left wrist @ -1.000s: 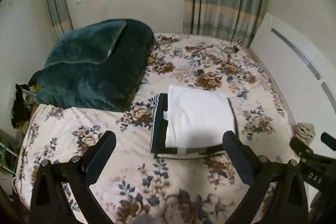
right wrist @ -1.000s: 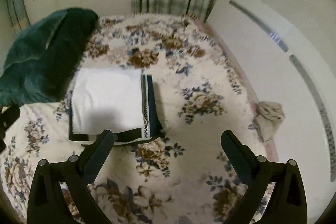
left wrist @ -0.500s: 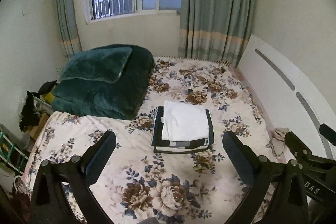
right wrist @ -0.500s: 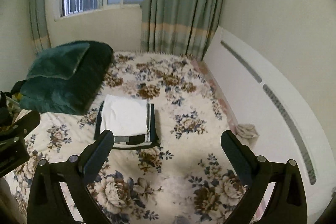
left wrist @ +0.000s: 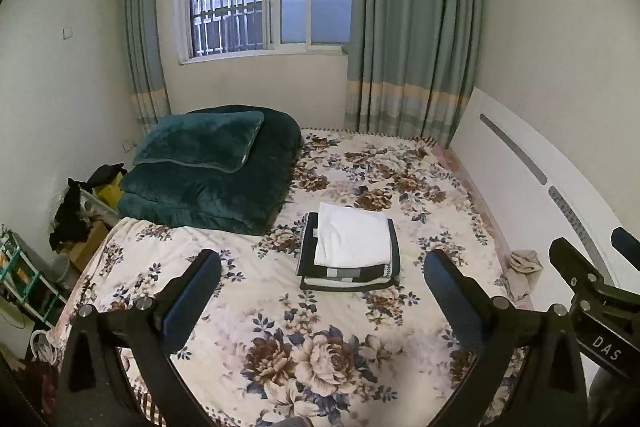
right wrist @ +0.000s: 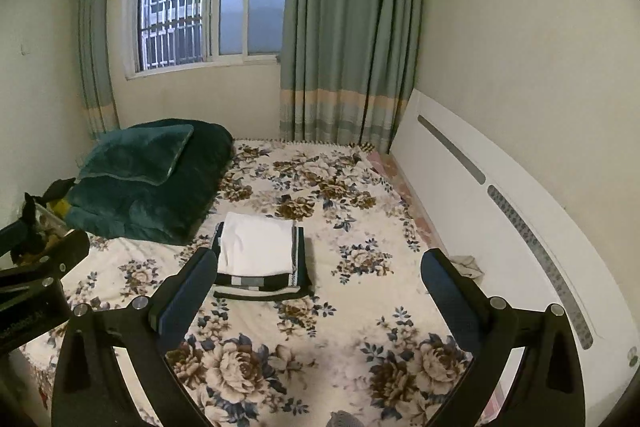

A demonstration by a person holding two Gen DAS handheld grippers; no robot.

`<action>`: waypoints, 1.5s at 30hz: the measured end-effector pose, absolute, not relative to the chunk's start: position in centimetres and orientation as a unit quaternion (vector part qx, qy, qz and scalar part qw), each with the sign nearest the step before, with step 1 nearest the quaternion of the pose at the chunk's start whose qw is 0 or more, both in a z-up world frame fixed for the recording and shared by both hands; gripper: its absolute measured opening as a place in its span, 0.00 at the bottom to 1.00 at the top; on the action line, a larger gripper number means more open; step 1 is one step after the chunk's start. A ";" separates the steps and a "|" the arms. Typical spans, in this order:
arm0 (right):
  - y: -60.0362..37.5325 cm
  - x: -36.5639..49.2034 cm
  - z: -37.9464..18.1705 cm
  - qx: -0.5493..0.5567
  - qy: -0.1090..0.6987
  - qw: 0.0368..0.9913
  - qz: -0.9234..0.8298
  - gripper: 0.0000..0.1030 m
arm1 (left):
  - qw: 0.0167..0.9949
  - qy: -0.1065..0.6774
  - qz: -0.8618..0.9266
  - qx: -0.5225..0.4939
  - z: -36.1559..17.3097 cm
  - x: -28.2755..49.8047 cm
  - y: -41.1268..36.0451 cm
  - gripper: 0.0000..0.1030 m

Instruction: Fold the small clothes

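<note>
A folded white garment lies on top of a folded dark garment with a patterned edge, stacked on the floral bed. The stack also shows in the right wrist view, the dark garment under it. My left gripper is open and empty, well back from the stack and above the bed's near part. My right gripper is open and empty, also held back from the stack, which lies behind its left finger.
A dark green folded quilt with a pillow lies at the bed's far left. A white headboard runs along the right. A crumpled beige cloth lies at the bed's right edge. Clutter stands left of the bed.
Both grippers have pulled back and up from the stack, so it looks smaller and farther. Both stay open and empty. The stack has not moved.
</note>
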State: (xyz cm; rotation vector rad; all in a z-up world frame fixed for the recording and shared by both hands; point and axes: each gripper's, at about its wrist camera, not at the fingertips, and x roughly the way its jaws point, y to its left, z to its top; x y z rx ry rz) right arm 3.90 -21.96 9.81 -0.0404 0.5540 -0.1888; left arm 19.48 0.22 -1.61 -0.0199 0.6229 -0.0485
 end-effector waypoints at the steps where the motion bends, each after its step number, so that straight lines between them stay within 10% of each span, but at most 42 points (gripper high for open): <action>1: -22.0 3.7 9.9 -0.019 0.272 0.958 -0.092 1.00 | 0.952 0.305 -0.025 -0.009 -1.5 19.1 0.1 1.00; 45: -22.2 2.9 10.1 -0.017 0.270 0.960 -0.072 1.00 | 0.955 0.295 -0.009 -0.008 0.0 16.5 0.6 1.00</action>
